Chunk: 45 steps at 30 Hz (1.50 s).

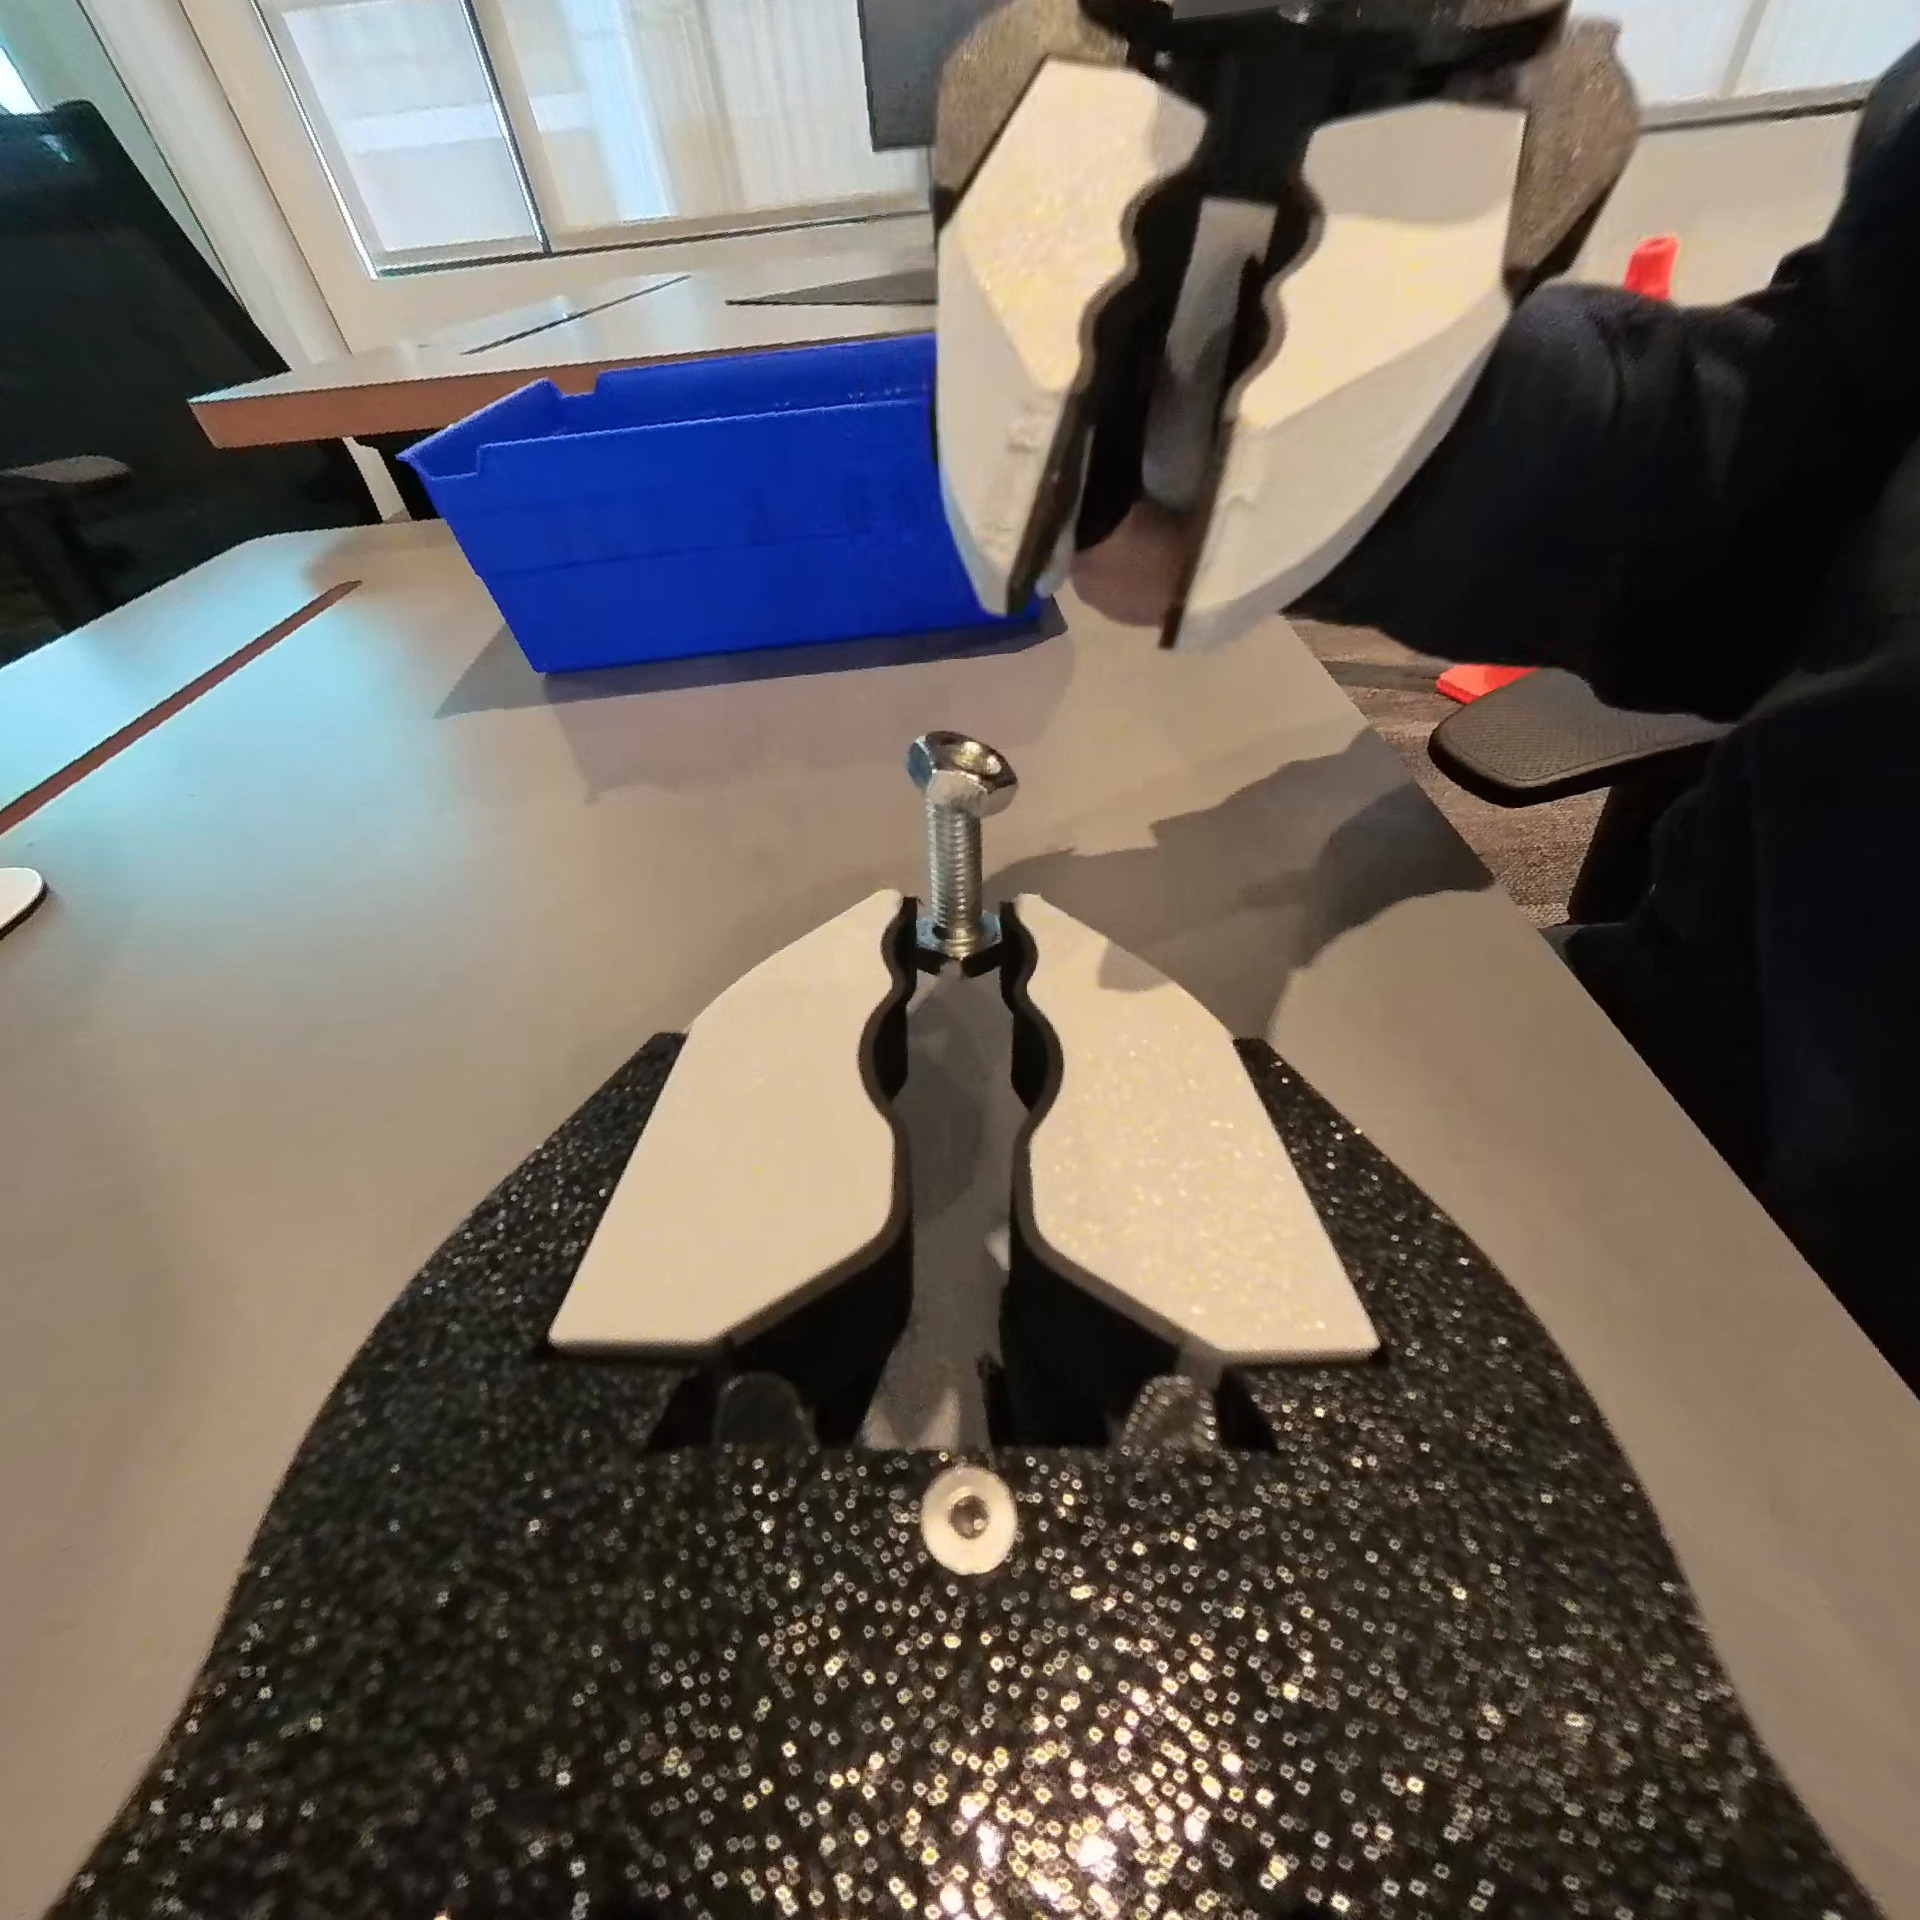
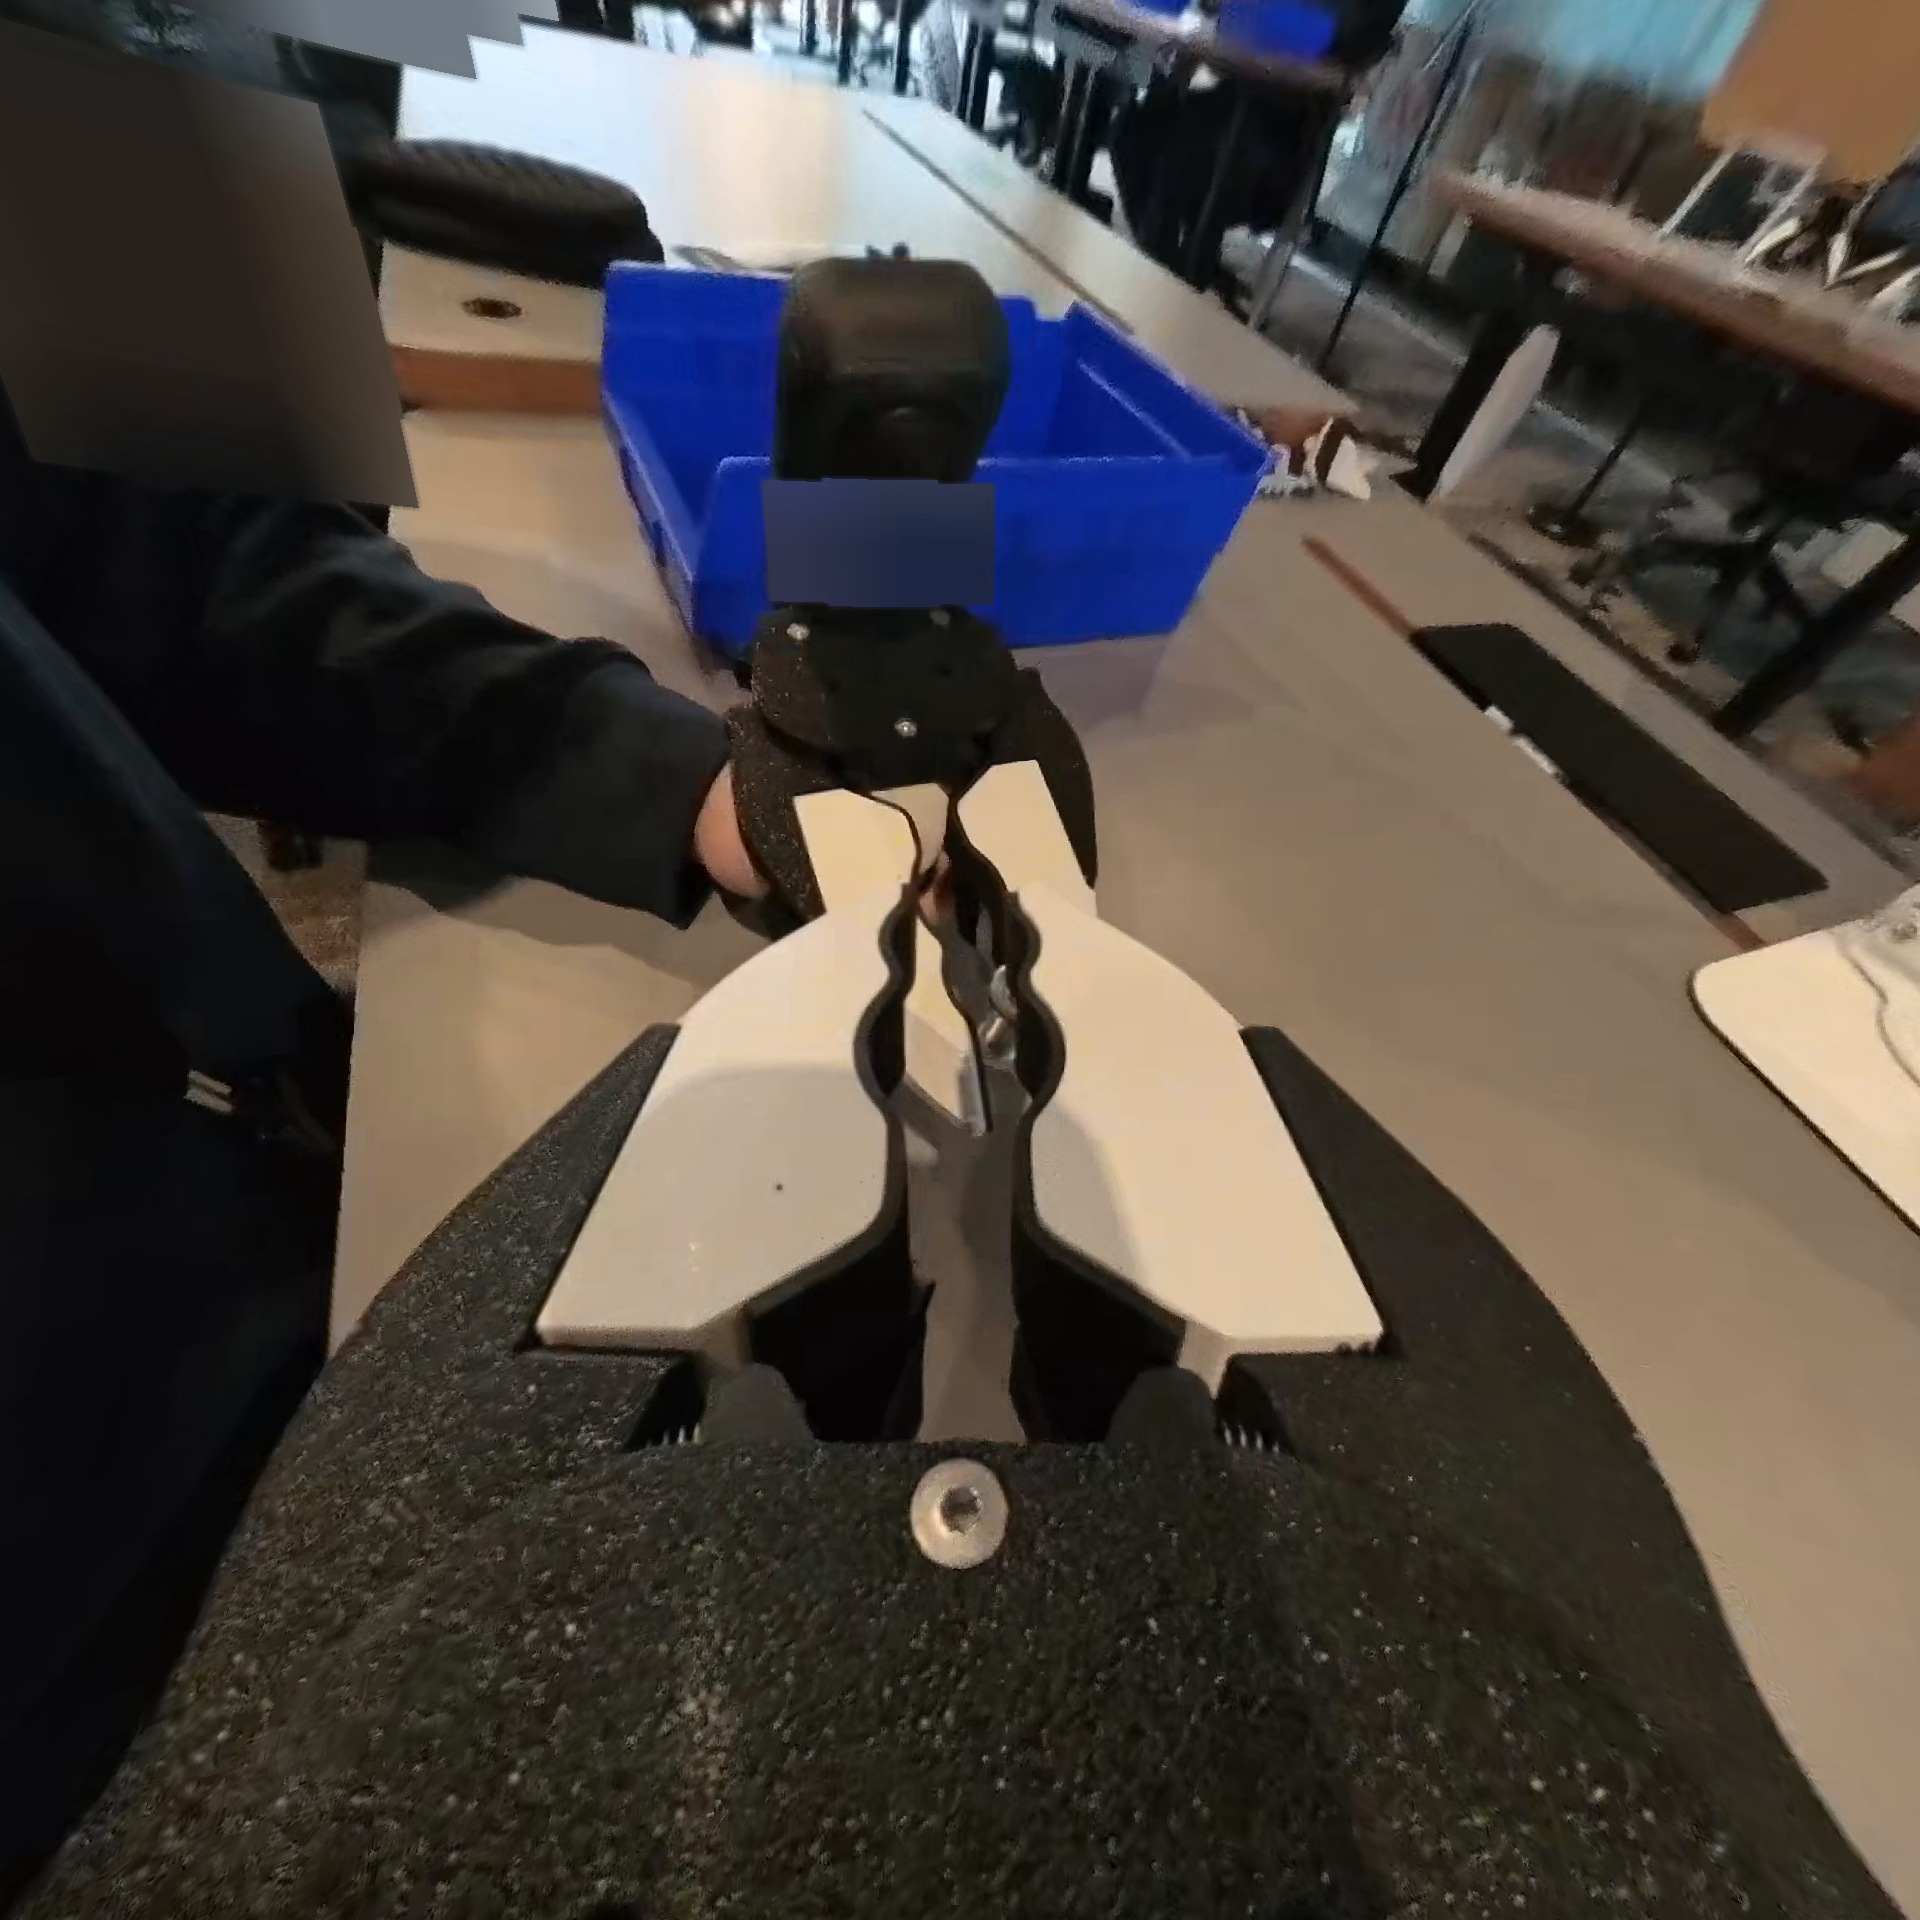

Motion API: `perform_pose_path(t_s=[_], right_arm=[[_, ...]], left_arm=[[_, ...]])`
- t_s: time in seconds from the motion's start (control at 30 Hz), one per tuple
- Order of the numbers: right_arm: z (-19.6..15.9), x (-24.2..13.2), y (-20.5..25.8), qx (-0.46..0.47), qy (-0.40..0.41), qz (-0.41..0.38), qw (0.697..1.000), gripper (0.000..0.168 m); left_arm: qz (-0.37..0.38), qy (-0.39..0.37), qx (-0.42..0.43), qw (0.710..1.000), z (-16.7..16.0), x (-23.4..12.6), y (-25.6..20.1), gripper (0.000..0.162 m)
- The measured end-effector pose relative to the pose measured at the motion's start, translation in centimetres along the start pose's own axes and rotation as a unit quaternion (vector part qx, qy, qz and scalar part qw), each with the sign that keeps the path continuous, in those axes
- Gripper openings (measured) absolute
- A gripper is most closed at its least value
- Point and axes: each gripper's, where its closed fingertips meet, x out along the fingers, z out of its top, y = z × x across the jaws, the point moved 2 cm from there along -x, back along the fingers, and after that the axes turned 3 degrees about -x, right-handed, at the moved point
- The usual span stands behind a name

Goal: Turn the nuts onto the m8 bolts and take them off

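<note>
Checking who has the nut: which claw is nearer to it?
Left. The left claw clamps the nut on the bolt; the right claw hangs above, apart.

Bolt (image 1: 948, 847) and nut (image 1: 954, 938): shiny zinc metal. Bin (image 1: 707, 520): glossy blue plastic. Tabletop (image 1: 416, 935): smooth matt grey. Left tongs (image 1: 954, 951): matt white pads, glittery black body.

The bin (image 1: 717, 540) stands on the table (image 1: 312, 935). Before the bin, the bolt (image 1: 948, 831) stands upright. The right gripper (image 1: 1112, 613) hangs above the bolt.
</note>
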Motion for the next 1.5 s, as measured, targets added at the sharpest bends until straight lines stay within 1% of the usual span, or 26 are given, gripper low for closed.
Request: perform_pose_path(t_s=[0.13, 0.37, 0.77, 1.5], right_arm=[[-0.8, 0.3, 0.0, 0.009, -0.018, -0.002, 1.0, 0.013], [-1.9, 1.0, -0.2, 0.017, -0.017, -0.009, 1.0, 0.018], [-1.9, 0.7, -0.4, 0.022, -0.033, -0.016, 0.999, 0.018], [-1.7, 0.9, -0.2, 0.0, -0.022, -0.025, 0.999, 0.02]], left_arm=[[-0.001, -0.001, 0.0, 1.0, 0.0, 0.0, 0.0, 0.015], [-0.001, -0.001, 0.0, 1.0, 0.0, 0.0, 0.0, 0.015], [-0.004, -0.014, -0.013, 1.0, 0.3, -0.3, 0.1, 0.015], [-0.003, -0.013, -0.013, 1.0, 0.3, -0.2, 0.2, 0.015]])
